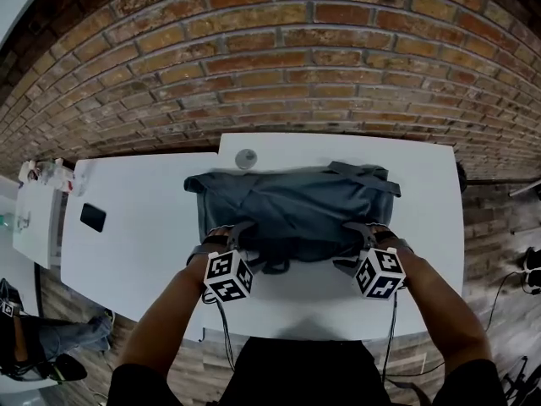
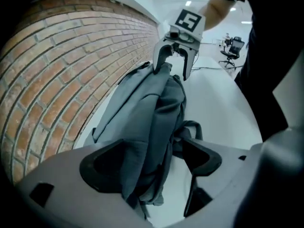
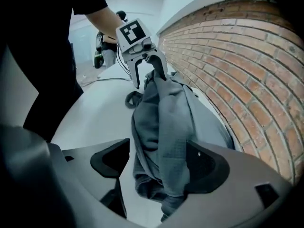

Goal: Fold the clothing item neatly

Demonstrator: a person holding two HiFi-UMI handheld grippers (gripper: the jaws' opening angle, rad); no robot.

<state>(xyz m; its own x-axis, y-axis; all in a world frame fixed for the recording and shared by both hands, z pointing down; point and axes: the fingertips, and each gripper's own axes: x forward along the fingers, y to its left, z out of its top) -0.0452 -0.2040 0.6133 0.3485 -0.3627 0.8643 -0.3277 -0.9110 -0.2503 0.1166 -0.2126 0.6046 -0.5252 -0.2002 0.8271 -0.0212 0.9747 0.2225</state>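
**Both tools slack on the near hem, garment lying crosswise**

The slate-grey cloth garment (image 1: 296,203) lies bunched in a long heap on the white surface (image 1: 427,193). Its long axis runs from one tool across to the other, parallel to the brick wall (image 1: 279,66) beyond.

The left tool (image 1: 230,233) and the right tool (image 1: 365,235) sit at the two ends of the near edge, about equally close to it. Each has its jaws spread wide. A fold of cloth hangs loose in each gap, brushing the wall-side jaw but not pinched.

The rest of the garment stretches away from both tools towards the wall. To my eye, any next fold depends on which edge they take: the near hem at their tips, or the far one by the bricks.
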